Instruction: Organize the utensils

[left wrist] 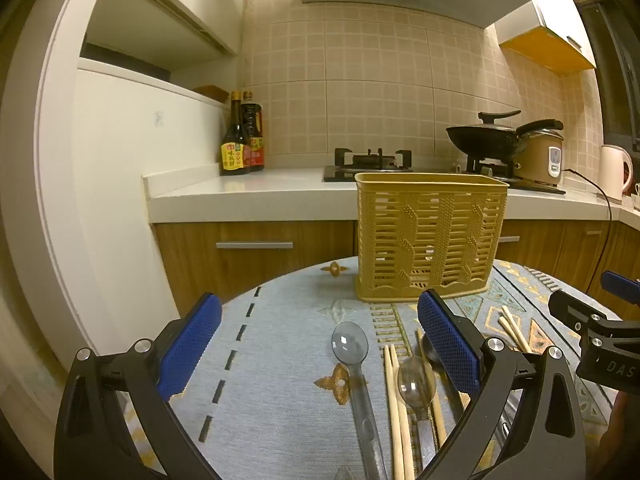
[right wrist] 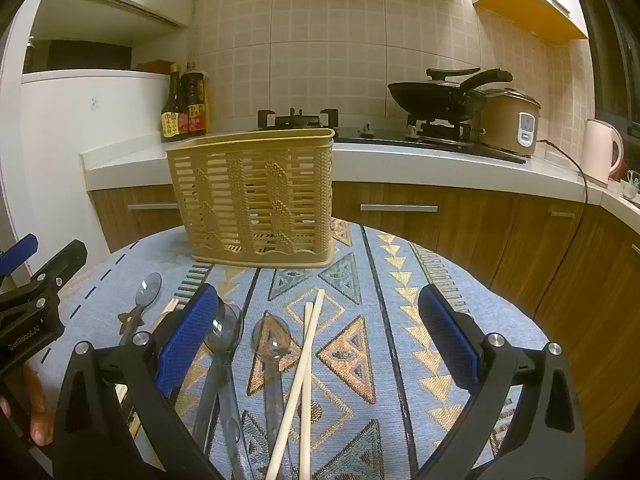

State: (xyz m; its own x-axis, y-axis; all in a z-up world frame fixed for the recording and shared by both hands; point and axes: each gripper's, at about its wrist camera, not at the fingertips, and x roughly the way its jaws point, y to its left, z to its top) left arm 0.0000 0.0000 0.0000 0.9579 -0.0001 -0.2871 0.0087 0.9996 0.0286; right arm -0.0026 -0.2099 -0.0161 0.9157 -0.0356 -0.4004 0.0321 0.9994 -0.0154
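Note:
A tan slatted utensil basket [left wrist: 430, 240] stands upright on the round table's far side; it also shows in the right wrist view [right wrist: 254, 196]. Clear grey plastic spoons [left wrist: 351, 346] and pale wooden chopsticks [left wrist: 394, 400] lie loose on the patterned cloth before it. In the right wrist view a crossed chopstick pair [right wrist: 306, 364] and spoons [right wrist: 274, 338] lie between the fingers. My left gripper [left wrist: 320, 344] is open and empty above the spoons. My right gripper [right wrist: 320, 340] is open and empty above the chopsticks.
The table carries a blue patterned cloth [right wrist: 400, 300]. Behind it runs a kitchen counter [left wrist: 260, 192] with sauce bottles [left wrist: 240, 140], a gas hob, a wok [left wrist: 492, 140], a rice cooker [right wrist: 510, 120] and a kettle [right wrist: 600, 152]. A white wall stands left.

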